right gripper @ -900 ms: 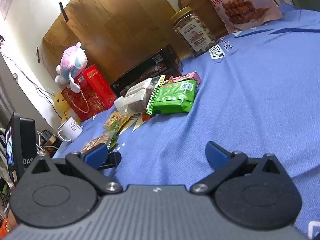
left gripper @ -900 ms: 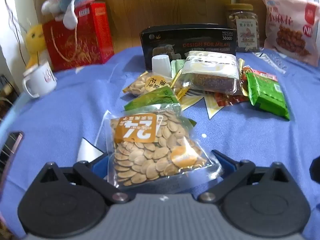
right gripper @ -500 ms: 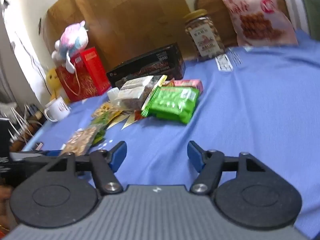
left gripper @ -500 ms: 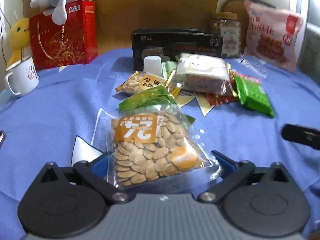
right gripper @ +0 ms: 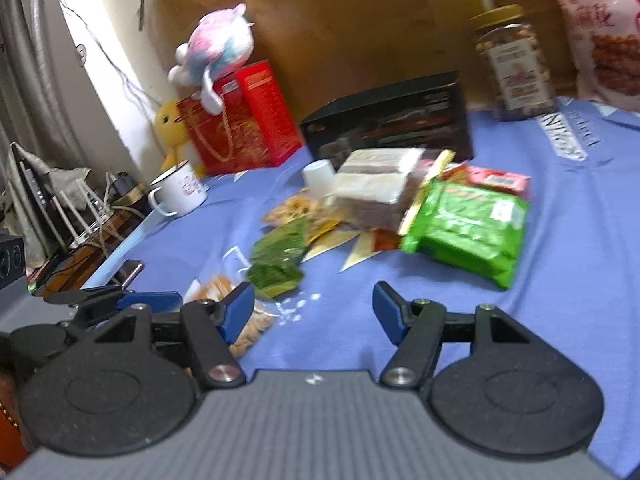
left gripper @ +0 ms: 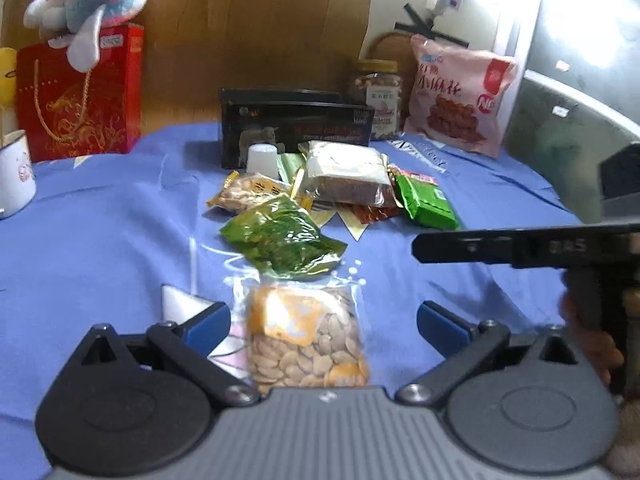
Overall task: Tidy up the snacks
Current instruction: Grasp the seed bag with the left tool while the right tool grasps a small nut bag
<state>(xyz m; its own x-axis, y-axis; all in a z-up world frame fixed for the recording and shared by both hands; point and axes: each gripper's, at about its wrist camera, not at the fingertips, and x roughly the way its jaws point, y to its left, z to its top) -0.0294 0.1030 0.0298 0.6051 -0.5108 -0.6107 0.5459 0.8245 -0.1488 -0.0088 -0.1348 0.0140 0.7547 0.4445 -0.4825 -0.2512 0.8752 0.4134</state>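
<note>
A clear packet of pumpkin seeds (left gripper: 304, 340) with an orange label lies flat on the blue cloth (left gripper: 100, 240). My left gripper (left gripper: 324, 320) is open around it, and cloth shows between each blue pad and the packet. Just beyond lies a dark green foil packet (left gripper: 284, 240). In the right wrist view the seed packet (right gripper: 256, 324) sits behind my right gripper's left finger. My right gripper (right gripper: 314, 312) is open with only cloth between its fingers. Its black finger (left gripper: 520, 246) reaches in from the right of the left wrist view.
A snack pile lies further back: a peanut packet (left gripper: 248, 194), a clear wrapped cake pack (left gripper: 348, 176), a bright green packet (left gripper: 428, 200) and a white cup (left gripper: 262, 158). Behind stand a black box (left gripper: 296, 124), a jar (left gripper: 376, 92), a pink bag (left gripper: 460, 96), a red gift bag (left gripper: 80, 96) and a mug (left gripper: 14, 172).
My left gripper let go of the seed packet and its jaws spread; the packet now lies on the cloth. The right gripper swung in toward the left gripper and shows at its right.
</note>
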